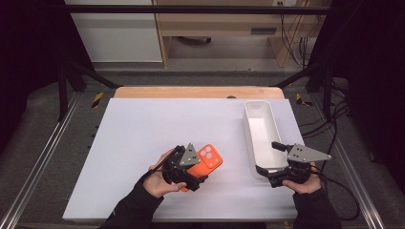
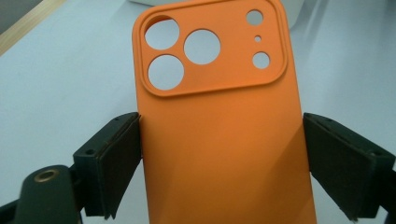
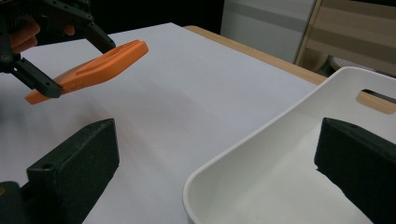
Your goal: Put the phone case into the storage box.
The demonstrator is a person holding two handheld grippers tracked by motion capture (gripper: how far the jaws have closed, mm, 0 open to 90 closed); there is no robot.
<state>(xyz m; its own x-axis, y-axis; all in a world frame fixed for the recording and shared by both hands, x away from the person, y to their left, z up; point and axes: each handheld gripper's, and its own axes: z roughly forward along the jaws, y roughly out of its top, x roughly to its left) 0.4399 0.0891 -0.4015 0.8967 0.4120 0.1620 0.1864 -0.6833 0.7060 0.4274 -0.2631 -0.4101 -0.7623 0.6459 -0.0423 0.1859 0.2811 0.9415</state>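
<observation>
1. Table (image 1: 143, 129): one white work surface; it bears one tray and, above it, one case in the air.
2. Tray (image 1: 253, 125): one long white bin at the table's right, long axis running away from the person. The case lies to its left, well apart.
3. Case (image 1: 208, 158): one orange phone case, held clear of the table, tilted, camera cut-outs at the far end; its long axis runs along the left gripper's jaws.
4. Left gripper (image 1: 191, 181): grasping the case by its two long edges, jaws spread wide. It is the hand that must carry the case rightward, judging by the layout.
5. Right gripper (image 1: 265, 176): released, jaws straddling the tray's near end wall, one inside and one outside, seemingly to steady it.
</observation>
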